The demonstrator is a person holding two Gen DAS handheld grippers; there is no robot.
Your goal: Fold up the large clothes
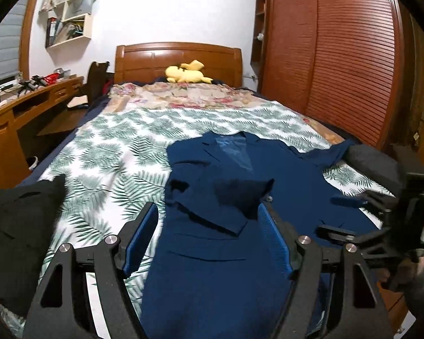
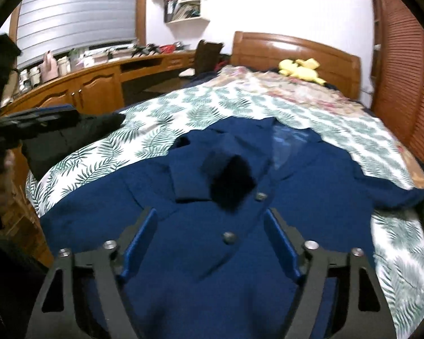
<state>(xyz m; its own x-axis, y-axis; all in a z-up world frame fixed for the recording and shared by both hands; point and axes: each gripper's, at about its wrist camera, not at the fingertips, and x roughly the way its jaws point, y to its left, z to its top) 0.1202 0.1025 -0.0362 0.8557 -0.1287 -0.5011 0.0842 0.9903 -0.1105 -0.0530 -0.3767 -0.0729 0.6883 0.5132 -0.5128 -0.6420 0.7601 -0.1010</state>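
**Mid-fold on the blue jacket, both grippers free**

Left wrist view: my left gripper [image 1: 209, 237] hangs over the blue jacket [image 1: 226, 254] with its jaws apart and nothing between the pads, only cloth lying below them. The jacket lies front-up on the leaf-print bedspread [image 1: 113, 152], collar toward the headboard [image 1: 178, 59]. One sleeve [image 1: 212, 197] is already folded in across the chest, cuff near the middle. The other sleeve [image 1: 333, 152] lies spread out toward the wardrobe side. My right gripper [image 1: 342, 220] shows at the right edge over that side of the jacket. A dark garment [image 1: 22, 217] sits at the left edge of the bed.

Right wrist view: my right gripper [image 2: 212, 240] is also spread, pads clear of the cloth, above the jacket [image 2: 183, 268] front and its buttons [image 2: 229, 237]. Folded sleeve [image 2: 212, 178] lies across the chest; the outstretched sleeve [image 2: 395, 192] runs off right. My left gripper [image 2: 36, 121] is at the left edge; jaw state unreadable from this view.

Judgement: first sleeve is in, second is pending. Next move calls for the right gripper to pinch the outstretched sleeve near the cuff and carry it across. Blur is heavy, so cloth edges are approximate.
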